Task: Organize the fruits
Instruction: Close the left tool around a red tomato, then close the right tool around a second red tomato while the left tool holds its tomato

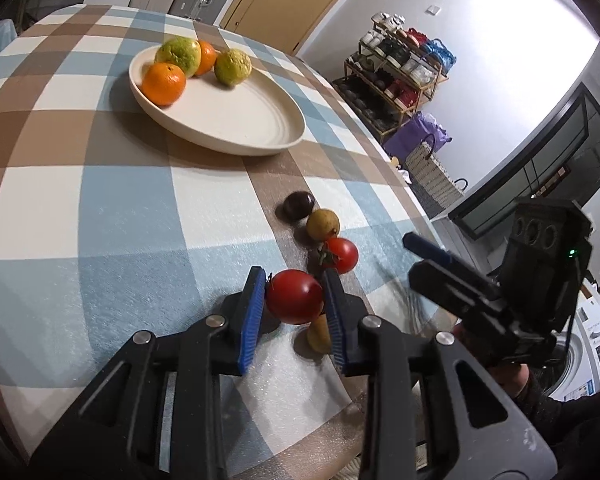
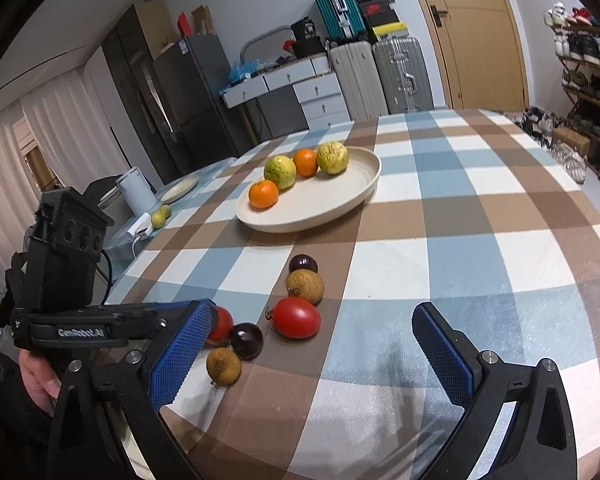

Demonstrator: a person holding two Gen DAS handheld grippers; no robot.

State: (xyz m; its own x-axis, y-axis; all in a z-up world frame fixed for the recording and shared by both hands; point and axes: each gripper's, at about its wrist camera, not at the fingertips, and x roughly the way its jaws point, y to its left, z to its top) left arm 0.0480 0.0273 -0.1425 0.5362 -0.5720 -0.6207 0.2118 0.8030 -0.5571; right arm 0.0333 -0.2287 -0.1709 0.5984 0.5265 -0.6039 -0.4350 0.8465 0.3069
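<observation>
My left gripper (image 1: pixel 293 277) is shut on a red tomato (image 1: pixel 294 296), its blue pads pressing both sides just above the checked tablecloth. A yellowish fruit (image 1: pixel 319 334) lies under it. Beyond lie a second tomato (image 1: pixel 340 254), a brown longan (image 1: pixel 323 224) and a dark plum-like fruit (image 1: pixel 299 205). A cream plate (image 1: pixel 240 120) farther off holds two oranges and two green-yellow fruits. My right gripper (image 2: pixel 312 356) stands open over the cloth, nothing between its pads. The held tomato (image 2: pixel 222 324) peeks out behind its left pad, beside a dark fruit (image 2: pixel 247 340) and a brown fruit (image 2: pixel 223 365).
The table's right edge (image 1: pixel 400 184) drops to a floor with a shoe rack (image 1: pixel 400 72) and bags. In the right wrist view, a small plate (image 2: pixel 180 190), a white kettle (image 2: pixel 134 192) and a green fruit (image 2: pixel 159 218) sit on a side surface at the left.
</observation>
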